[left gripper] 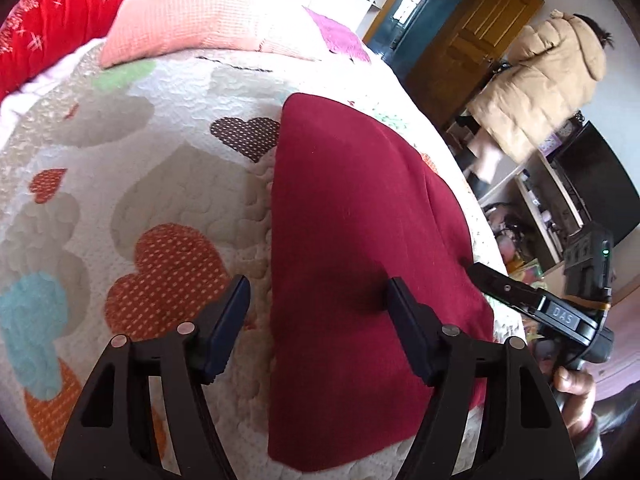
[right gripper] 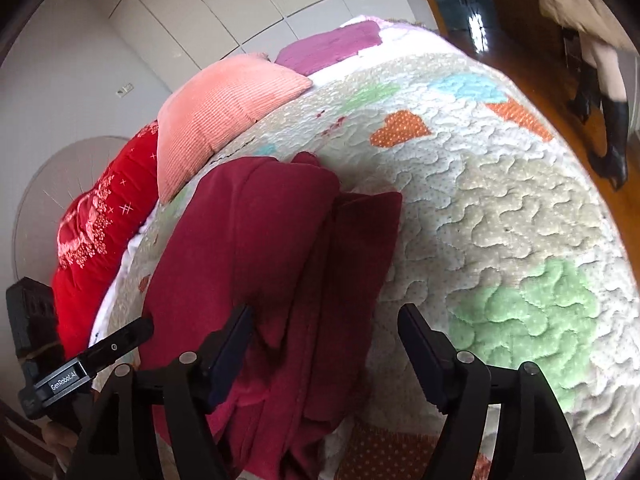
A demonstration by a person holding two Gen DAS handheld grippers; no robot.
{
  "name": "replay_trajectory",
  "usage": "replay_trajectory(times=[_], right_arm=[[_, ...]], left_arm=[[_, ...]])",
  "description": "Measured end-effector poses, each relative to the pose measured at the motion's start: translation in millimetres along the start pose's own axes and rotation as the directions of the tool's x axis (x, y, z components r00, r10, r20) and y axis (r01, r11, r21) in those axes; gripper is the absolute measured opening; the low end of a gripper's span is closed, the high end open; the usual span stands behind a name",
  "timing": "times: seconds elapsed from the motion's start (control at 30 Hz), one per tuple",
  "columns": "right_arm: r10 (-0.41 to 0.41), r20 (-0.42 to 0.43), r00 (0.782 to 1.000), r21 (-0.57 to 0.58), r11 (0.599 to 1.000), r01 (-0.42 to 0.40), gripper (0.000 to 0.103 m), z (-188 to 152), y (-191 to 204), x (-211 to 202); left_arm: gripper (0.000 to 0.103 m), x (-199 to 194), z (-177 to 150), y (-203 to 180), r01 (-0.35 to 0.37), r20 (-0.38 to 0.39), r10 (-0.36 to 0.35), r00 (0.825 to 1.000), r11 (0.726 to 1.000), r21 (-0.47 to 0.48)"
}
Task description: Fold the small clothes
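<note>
A dark red garment (left gripper: 360, 248) lies folded on the heart-patterned quilt (left gripper: 152, 184). In the right wrist view the same garment (right gripper: 264, 248) shows stacked layers and folds. My left gripper (left gripper: 318, 300) is open above the garment's left edge, one finger over the quilt and one over the cloth. My right gripper (right gripper: 326, 330) is open and empty above the garment's right edge. The right gripper's body also shows in the left wrist view (left gripper: 552, 312), beyond the garment's right side. The left gripper's body shows in the right wrist view (right gripper: 80, 368).
A pink pillow (left gripper: 192, 12) and a red quilted blanket (left gripper: 52, 24) lie at the bed's head. A person in a tan coat (left gripper: 544, 80) stands on the wooden floor beside the bed, near shelves (left gripper: 536, 192) and a door (left gripper: 472, 32).
</note>
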State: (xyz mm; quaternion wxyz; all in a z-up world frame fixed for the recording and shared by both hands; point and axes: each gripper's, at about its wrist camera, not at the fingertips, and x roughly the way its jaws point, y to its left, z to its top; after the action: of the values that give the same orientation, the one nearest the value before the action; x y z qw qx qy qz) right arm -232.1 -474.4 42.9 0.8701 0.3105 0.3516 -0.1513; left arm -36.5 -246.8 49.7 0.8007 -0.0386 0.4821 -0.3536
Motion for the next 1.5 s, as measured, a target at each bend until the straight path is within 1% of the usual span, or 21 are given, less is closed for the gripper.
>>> replay_trajectory(times=[0.1, 0.13, 0.27, 0.3, 0.33, 0.4, 0.47, 0.5, 0.53, 0.6, 0.7, 0.8, 0.93, 1.03, 1.13, 1.17, 1.2, 1.27, 1.33, 1.4, 1.5], right_arm=[[0.033, -0.018, 0.999, 0.042, 0.999, -0.033, 0.075, 4, -10, 12], [0.046, -0.02, 0.999, 0.053, 0.998, -0.045, 0.075, 5, -12, 14], [0.112, -0.016, 0.994, 0.061, 0.992, -0.111, 0.075, 7, -7, 21], [0.13, -0.018, 0.991, 0.06, 0.99, -0.129, 0.078, 8, -4, 24], [0.133, -0.022, 0.991, 0.055, 0.99, -0.132, 0.081, 9, -1, 28], [0.115, -0.044, 0.992, 0.02, 0.993, -0.114, 0.081, 8, 7, 38], [0.102, -0.053, 0.993, -0.025, 0.994, -0.103, 0.072, 5, 18, 44], [0.072, -0.04, 0.997, -0.051, 0.996, -0.074, 0.065, 4, 25, 42], [0.059, -0.031, 0.998, -0.07, 0.996, -0.061, 0.054, 4, 30, 40], [0.03, -0.003, 1.0, -0.133, 0.991, -0.03, 0.042, 2, 47, 28], [0.055, -0.004, 0.998, -0.184, 0.981, -0.055, 0.038, -3, 67, 10], [0.076, -0.019, 0.997, -0.228, 0.971, -0.078, 0.038, -17, 86, -4], [0.096, -0.073, 0.993, -0.282, 0.953, -0.113, 0.038, -43, 112, -13], [0.07, -0.125, 0.99, -0.34, 0.934, -0.11, 0.038, -68, 133, -14], [0.022, -0.176, 0.984, -0.387, 0.918, -0.09, 0.038, -94, 144, -6], [-0.007, -0.185, 0.983, -0.405, 0.912, -0.07, 0.038, -102, 146, -2], [-0.058, -0.177, 0.983, -0.434, 0.901, -0.025, 0.04, -110, 148, 3], [-0.114, -0.162, 0.98, -0.477, 0.878, 0.023, 0.042, -120, 155, 7], [-0.159, -0.155, 0.975, -0.5, 0.864, 0.061, 0.045, -120, 160, 7], [-0.184, -0.161, 0.969, -0.505, 0.859, 0.079, 0.047, -118, 162, 4], [-0.207, -0.163, 0.965, -0.514, 0.852, 0.096, 0.051, -118, 161, -5]], left_arm=[[0.074, 11, 4, 2, 0.035, -0.031, -0.035, 0.999, 0.999, -0.005], [0.079, 16, 6, 4, 0.046, -0.045, -0.047, 0.998, 0.999, -0.017], [0.08, 30, 8, 6, 0.083, -0.074, -0.085, 0.994, 0.996, -0.031], [0.08, 33, 8, 5, 0.09, -0.078, -0.092, 0.993, 0.995, -0.032], [0.08, 36, 7, 3, 0.094, -0.082, -0.096, 0.992, 0.995, -0.031], [0.079, 39, 4, -2, 0.082, -0.087, -0.084, 0.993, 0.996, -0.024], [0.067, 34, 1, -6, 0.061, -0.069, -0.062, 0.996, 0.998, -0.013], [0.064, 29, -1, -8, 0.057, -0.056, -0.058, 0.997, 0.998, -0.008], [0.057, 24, -3, -10, 0.058, -0.049, -0.058, 0.997, 0.998, -0.005], [0.055, 8, -10, -15, 0.046, -0.038, -0.046, 0.998, 0.999, 0.004], [0.053, -23, -23, -17, 0.047, -0.006, -0.047, 0.999, 0.999, 0.006], [0.053, -52, -37, -13, 0.018, 0.016, -0.018, 1.0, 1.0, 0.005], [0.053, -87, -69, -4, -0.03, 0.02, 0.03, 0.999, 1.0, -0.007], [0.053, -98, -99, 6, -0.061, 0.008, 0.061, 0.998, 0.998, -0.028], [0.053, -95, -124, 12, -0.078, -0.01, 0.077, 0.997, 0.996, -0.048], [0.053, -93, -130, 14, -0.084, -0.005, 0.084, 0.996, 0.995, -0.049], [0.054, -93, -134, 15, -0.093, 0.01, 0.093, 0.996, 0.995, -0.042], [0.056, -94, -137, 12, -0.109, 0.027, 0.11, 0.994, 0.994, -0.03], [0.057, -96, -135, 10, -0.114, 0.021, 0.115, 0.993, 0.993, -0.038], [0.058, -100, -135, 14, -0.117, 0.02, 0.118, 0.993, 0.992, -0.038], [0.061, -110, -132, 15, -0.141, 0.048, 0.143, 0.989, 0.989, -0.034]])
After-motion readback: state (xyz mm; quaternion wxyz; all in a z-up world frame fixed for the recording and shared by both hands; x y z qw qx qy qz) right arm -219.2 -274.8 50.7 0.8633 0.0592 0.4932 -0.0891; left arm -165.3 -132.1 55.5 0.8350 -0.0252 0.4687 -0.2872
